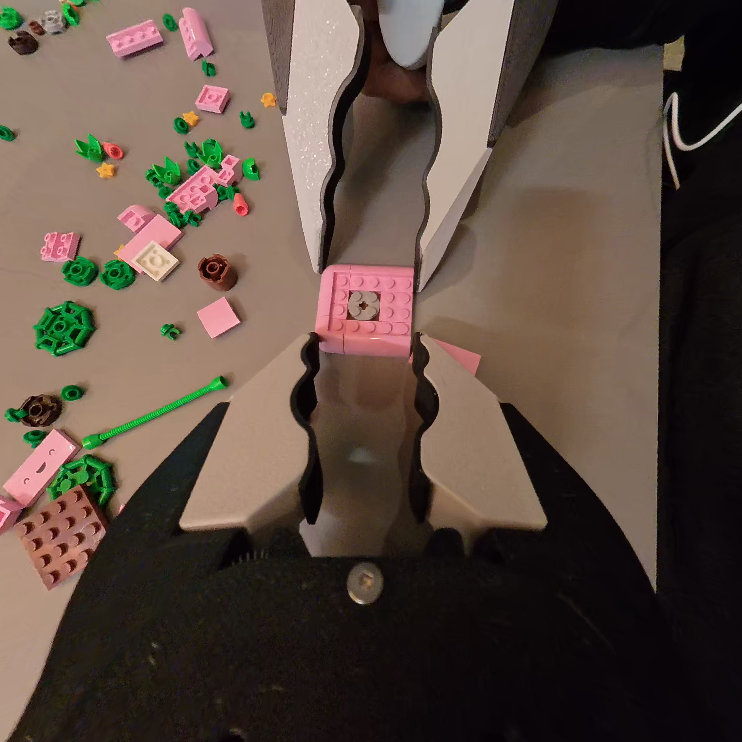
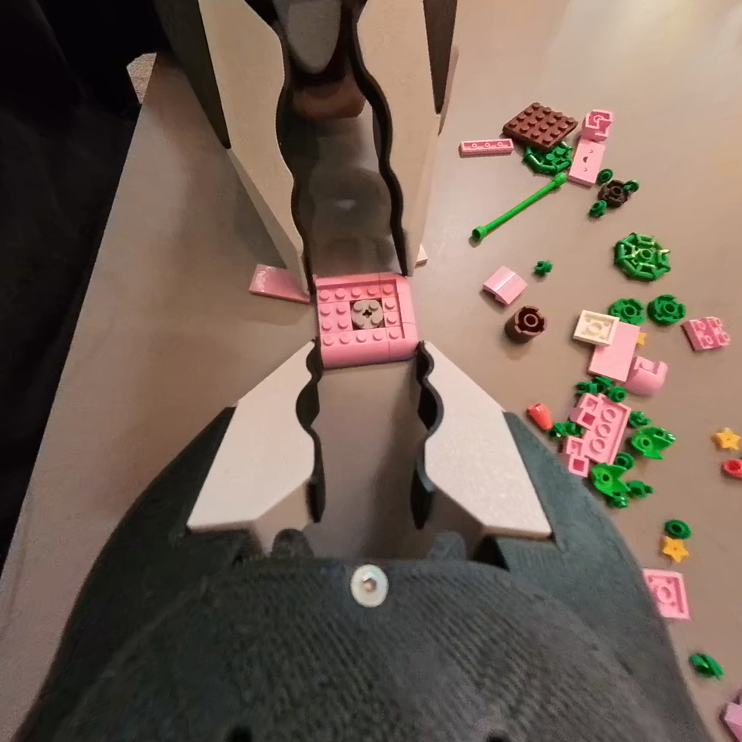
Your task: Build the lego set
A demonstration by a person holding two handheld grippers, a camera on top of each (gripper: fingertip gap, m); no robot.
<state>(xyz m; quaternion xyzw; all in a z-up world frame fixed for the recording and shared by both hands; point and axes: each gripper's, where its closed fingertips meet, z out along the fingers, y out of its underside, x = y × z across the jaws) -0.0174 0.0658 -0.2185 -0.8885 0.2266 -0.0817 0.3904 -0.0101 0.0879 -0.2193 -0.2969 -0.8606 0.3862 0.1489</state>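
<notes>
Pink block [image 1: 366, 311] — between both tongs' tips

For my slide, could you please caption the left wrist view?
Two tongs, left and right, clasp a pink brick block from opposite ends beside scattered loose pieces.

Lego block [image 1: 365, 311] on table [image 1: 542, 241], between both tongs, loose pieces [image 1: 160, 225] beside

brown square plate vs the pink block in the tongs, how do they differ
The brown square plate is flat, single-piece and lies loose among the spare parts; the pink block is taller, built of several bricks, with a grey round piece at its centre, held between both tongs. Both have studded tops.
</notes>
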